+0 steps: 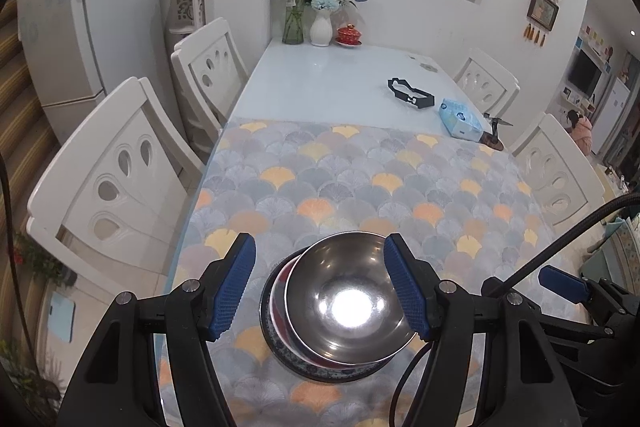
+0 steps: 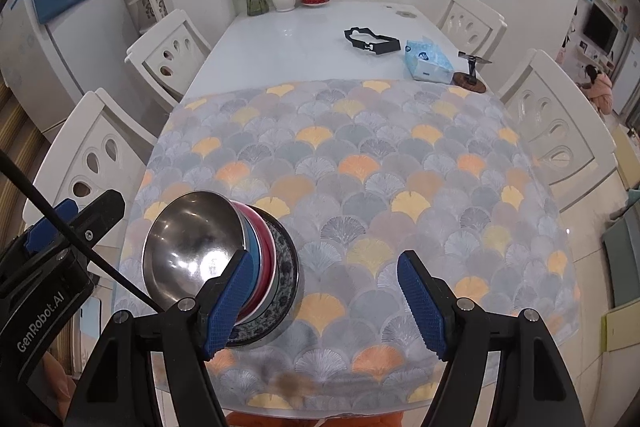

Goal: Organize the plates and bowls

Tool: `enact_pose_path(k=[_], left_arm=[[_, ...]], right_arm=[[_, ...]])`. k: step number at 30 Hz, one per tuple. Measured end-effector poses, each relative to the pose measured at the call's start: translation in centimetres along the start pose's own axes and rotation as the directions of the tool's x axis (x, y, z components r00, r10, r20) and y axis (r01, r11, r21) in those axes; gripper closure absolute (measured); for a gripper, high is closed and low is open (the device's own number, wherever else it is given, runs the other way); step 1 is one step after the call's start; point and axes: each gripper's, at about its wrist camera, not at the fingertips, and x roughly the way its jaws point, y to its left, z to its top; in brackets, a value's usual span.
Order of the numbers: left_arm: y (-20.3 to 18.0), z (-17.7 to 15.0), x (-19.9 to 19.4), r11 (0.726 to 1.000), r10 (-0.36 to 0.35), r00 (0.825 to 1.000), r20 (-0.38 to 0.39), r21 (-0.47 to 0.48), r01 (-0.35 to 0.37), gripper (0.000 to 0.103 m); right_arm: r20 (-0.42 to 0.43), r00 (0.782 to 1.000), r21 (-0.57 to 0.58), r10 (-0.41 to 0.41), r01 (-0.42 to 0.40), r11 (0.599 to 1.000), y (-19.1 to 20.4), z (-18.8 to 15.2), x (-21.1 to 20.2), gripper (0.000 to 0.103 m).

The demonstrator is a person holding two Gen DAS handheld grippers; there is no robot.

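Note:
A steel bowl (image 1: 348, 297) sits on top of a stack of bowls, red and blue ones under it, on a blue-patterned plate (image 1: 280, 347) near the table's front edge. In the right wrist view the steel bowl (image 2: 192, 247) tops the stack on the plate (image 2: 286, 275) at the left. My left gripper (image 1: 326, 287) is open, its fingers either side of the steel bowl, above it. My right gripper (image 2: 326, 301) is open and empty, just right of the stack; its left finger (image 2: 228, 303) overlaps the plate's edge in view.
A fan-patterned mat (image 2: 360, 187) covers the near half of the white table (image 1: 320, 79). At the back stand flower vases (image 1: 320, 27) and a red lidded cup (image 1: 349, 35). A black frame (image 1: 412, 93), tissue pack (image 1: 460, 119) and small stand (image 2: 470, 75) lie right. White chairs flank both sides.

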Motion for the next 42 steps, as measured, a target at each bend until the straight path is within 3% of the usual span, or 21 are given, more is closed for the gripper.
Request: enact_pose_path(k=[9,14,21,25,28,29,31,42], left_arm=[[0.3,0.7,-0.7,1.000,0.001,1.000,-0.013,-0.016,-0.001,0.038],[-0.2,0.8,-0.8,0.999,0.041,0.999,-0.020,0.009,-0.041,0.034],[-0.5,0.6,-0.5,0.999,0.039,0.999,-0.035,0.031,-0.038,0.034],[-0.7,0.6,-0.8,0.998,0.045,0.999,-0.006,0.033,-0.045,0.034],[-1.2,0.4,-1.2,0.991,0.111,0.992,0.063,0.069,-0.115,0.034],[-1.6,0.3,-1.3,0.985,0.138,0.987,0.085,0.092,-0.146,0.028],[-1.8,0.4,-1.3,0.979,0.163,0.983,0.087,0.107,-0.172,0.018],[-1.6,0.5,-1.0,0.980,0.167,0.983,0.080,0.099,-0.175,0.018]], right_arm=[[0.008,1.000,-0.005,-0.016,0.016,1.000,0.0,0.2,-0.5,0.031],[-0.003,1.000,0.001,-0.015,0.015,1.000,-0.2,0.2,-0.3,0.030],[-0.013,1.000,0.002,-0.010,0.010,1.000,0.0,0.0,-0.2,0.031],[-0.012,1.000,0.001,-0.012,0.012,1.000,0.1,0.0,-0.2,0.030],[-0.014,1.000,-0.001,-0.012,0.012,1.000,0.2,0.0,-0.1,0.030],[-0.015,1.000,-0.003,-0.012,0.012,1.000,0.2,0.0,-0.1,0.030],[-0.020,1.000,-0.005,-0.011,0.011,1.000,0.2,0.1,0.1,0.030],[-0.028,1.000,-0.007,-0.004,0.004,1.000,0.3,0.2,0.4,0.031]])
